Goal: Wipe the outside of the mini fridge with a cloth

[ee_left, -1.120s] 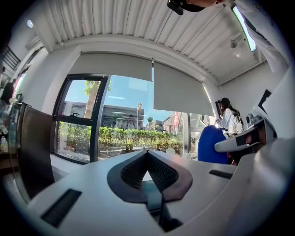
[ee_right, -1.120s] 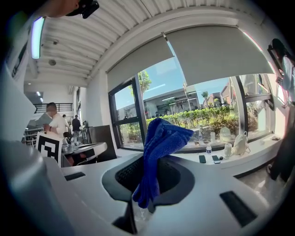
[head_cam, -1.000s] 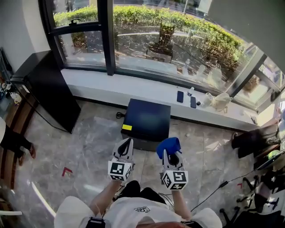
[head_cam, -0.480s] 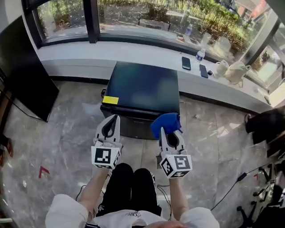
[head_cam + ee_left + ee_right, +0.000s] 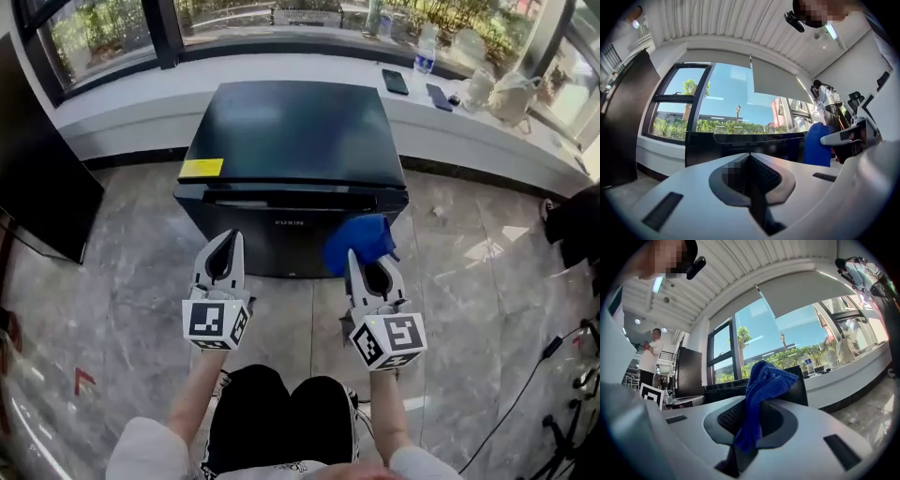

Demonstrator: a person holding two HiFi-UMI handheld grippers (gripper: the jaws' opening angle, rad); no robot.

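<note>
The black mini fridge (image 5: 295, 131) stands on the marble floor below the window ledge, door side facing me. My right gripper (image 5: 363, 262) is shut on a blue cloth (image 5: 360, 242), which bunches up above its jaws just in front of the door's right part. In the right gripper view the cloth (image 5: 761, 385) stands up from between the shut jaws of the right gripper (image 5: 747, 427). My left gripper (image 5: 225, 248) is shut and holds nothing, level with the right one, short of the door's left part. In the left gripper view the fridge (image 5: 740, 145) lies straight ahead.
A yellow sticker (image 5: 202, 169) sits on the fridge top's front left corner. On the ledge behind are two phones (image 5: 395, 82), a bottle (image 5: 425, 52) and a bag (image 5: 511, 94). A tall black cabinet (image 5: 37, 187) stands to the left. A cable (image 5: 534, 375) runs over the floor at right.
The fridge has grown much larger and nearer in the head view. Both grippers now sit close to its front, and the cloth stays in the right one.
</note>
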